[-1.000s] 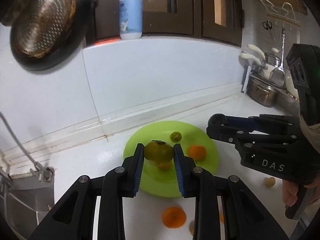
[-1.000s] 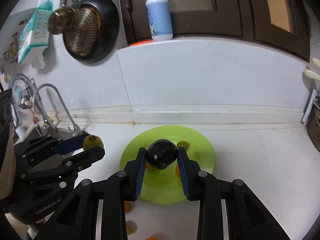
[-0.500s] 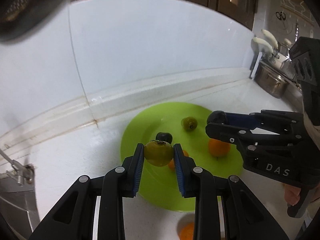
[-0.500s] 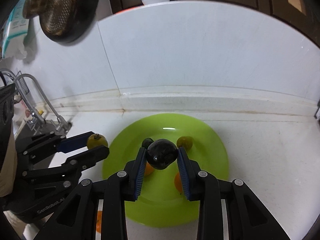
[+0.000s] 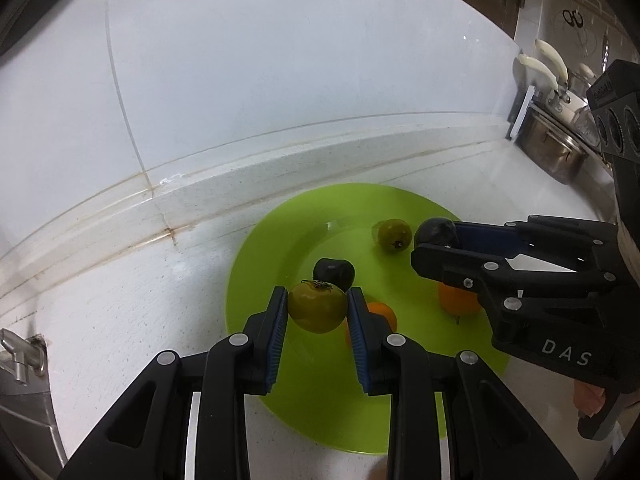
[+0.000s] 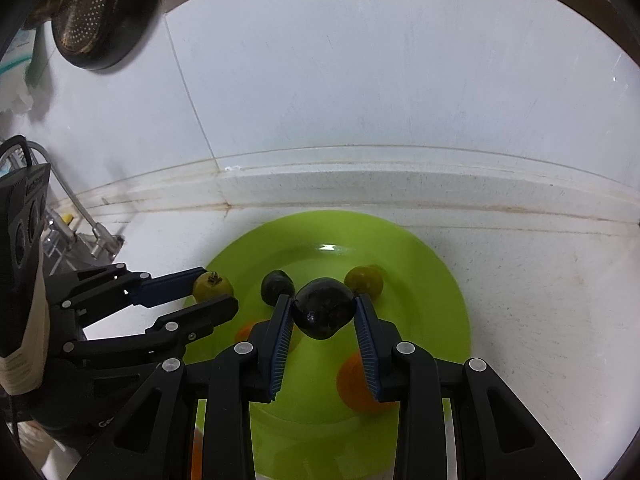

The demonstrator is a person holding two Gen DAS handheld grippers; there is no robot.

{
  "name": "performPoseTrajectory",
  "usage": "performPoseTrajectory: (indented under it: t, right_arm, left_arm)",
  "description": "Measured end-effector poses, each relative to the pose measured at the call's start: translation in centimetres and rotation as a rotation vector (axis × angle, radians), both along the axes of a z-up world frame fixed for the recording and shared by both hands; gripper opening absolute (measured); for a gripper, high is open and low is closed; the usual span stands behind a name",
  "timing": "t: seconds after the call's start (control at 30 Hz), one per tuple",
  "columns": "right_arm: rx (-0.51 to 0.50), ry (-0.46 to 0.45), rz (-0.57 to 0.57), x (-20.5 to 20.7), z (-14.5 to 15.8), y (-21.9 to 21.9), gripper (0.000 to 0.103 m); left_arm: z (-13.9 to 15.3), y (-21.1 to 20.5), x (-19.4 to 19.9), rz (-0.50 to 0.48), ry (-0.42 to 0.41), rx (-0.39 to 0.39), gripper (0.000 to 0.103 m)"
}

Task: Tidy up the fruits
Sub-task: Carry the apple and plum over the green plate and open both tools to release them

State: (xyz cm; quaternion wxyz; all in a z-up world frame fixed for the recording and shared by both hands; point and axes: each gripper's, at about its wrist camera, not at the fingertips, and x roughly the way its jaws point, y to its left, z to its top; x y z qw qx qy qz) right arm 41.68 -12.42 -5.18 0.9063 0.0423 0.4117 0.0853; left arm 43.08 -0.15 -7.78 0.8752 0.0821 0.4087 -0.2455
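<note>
Left tongs (image 5: pixel 318 307) gripping green fruit (image 5: pixel 317 306)

Green plate (image 5: pixel 280 392) holds oranges (image 5: pixel 456 302), plum (image 5: pixel 334 273), green fruit (image 5: pixel 395 235).

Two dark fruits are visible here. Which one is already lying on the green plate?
The smaller dark fruit, resting free on the green plate. The larger dark fruit is clamped in the right gripper.

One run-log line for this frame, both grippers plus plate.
left gripper: shut on yellow-green fruit | right gripper: shut on dark fruit | both over green plate | plate: four fruits
</note>
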Motion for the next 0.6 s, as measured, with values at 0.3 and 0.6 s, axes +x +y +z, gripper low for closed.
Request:
performPoseTrajectory:
  t: [0.3,0.6]
  right_arm:
    - [-0.002,-0.013,-0.020,-1.1,0.8,-0.5,0.040]
    - [-0.009,-0.098,-0.035,-5.4,3.6,-0.8,0.040]
  left_arm:
    - [1.3,0.5,-0.7,0.040,-0.037,0.015,0.041]
    - [4.6,1.8,-4.4,0.080,-0.082,0.005,0.047]
